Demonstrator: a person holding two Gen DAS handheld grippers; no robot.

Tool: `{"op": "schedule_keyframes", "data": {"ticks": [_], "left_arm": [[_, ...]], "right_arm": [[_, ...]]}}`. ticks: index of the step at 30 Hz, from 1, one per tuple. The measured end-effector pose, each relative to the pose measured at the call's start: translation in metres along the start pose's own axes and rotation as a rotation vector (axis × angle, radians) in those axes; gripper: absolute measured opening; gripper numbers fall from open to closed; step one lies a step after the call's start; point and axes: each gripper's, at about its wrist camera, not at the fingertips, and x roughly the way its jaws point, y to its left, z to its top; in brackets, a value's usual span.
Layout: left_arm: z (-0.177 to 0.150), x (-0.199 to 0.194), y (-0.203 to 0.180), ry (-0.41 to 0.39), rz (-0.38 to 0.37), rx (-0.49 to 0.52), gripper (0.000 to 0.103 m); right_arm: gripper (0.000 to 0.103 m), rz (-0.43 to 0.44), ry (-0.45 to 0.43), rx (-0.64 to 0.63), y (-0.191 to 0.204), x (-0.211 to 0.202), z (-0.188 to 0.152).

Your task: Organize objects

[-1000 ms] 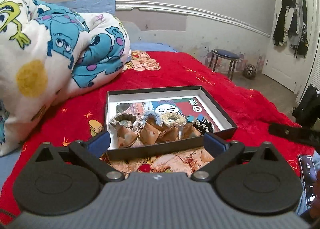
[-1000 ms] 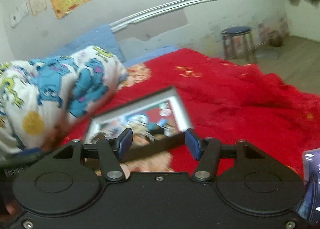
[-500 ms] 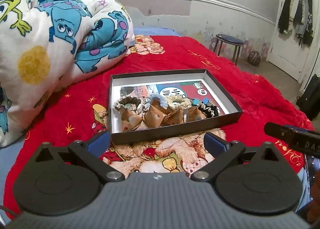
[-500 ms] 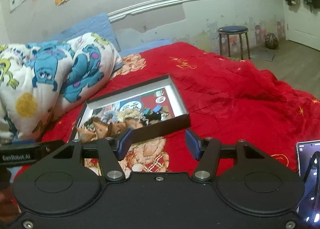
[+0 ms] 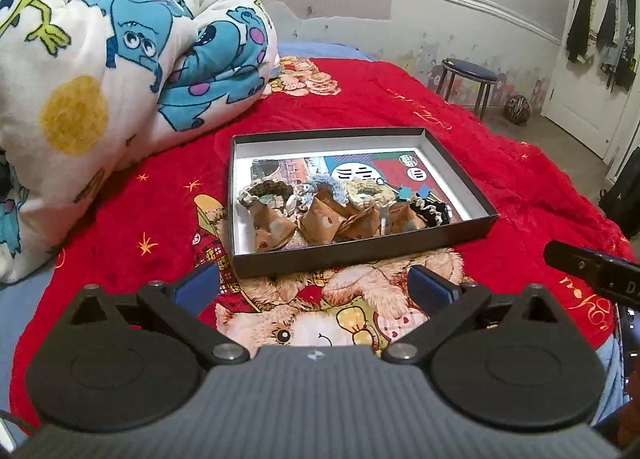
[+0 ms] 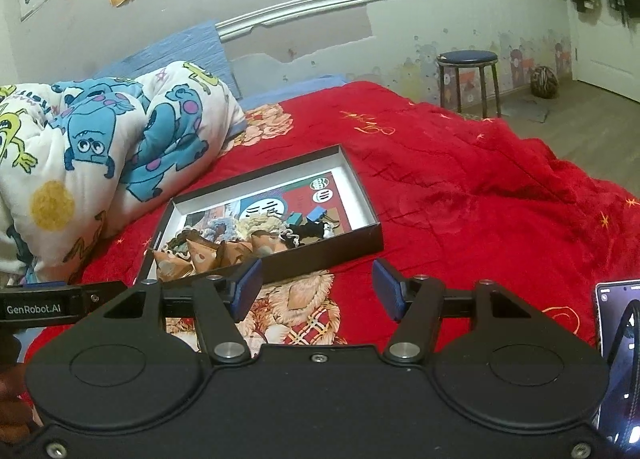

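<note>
The black box (image 5: pixel 362 247) sits mid-frame on the red bed (image 5: pixel 500 163), little crochet things (image 5: pixel 344 207) bunched inside; both cameras have pulled back; left gripper (image 5: pixel 314 286) and right gripper (image 6: pixel 316 290) hang open and empty, so either sorting is done or coming.

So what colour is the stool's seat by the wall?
Dark blue stool seat, clearest in the right wrist view.

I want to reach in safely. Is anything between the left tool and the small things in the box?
Only the box's near wall stands between the open left tool and the crocheted items; otherwise just bare blanket.
</note>
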Motion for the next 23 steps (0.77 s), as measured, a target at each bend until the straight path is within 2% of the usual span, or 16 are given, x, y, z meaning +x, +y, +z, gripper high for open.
{"op": "schedule_keyframes", "data": {"ticks": [12, 15, 17, 23], "left_arm": [[-0.004, 0.012, 0.001, 0.03, 0.014, 0.015, 0.103], [-0.006, 0.018, 0.0, 0.044, 0.01, 0.029, 0.103], [-0.007, 0.023, -0.001, 0.059, 0.0, 0.036, 0.103], [-0.014, 0.042, 0.003, 0.113, 0.007, 0.003, 0.103]], "right_arm": [[0.063, -0.011, -0.001, -0.004, -0.001, 0.002, -0.002], [0.068, -0.018, -0.003, -0.003, -0.001, 0.003, -0.002], [0.069, -0.024, -0.003, -0.005, 0.0, 0.004, -0.001], [0.076, -0.055, 0.003, -0.034, 0.006, 0.01, -0.005]]}}
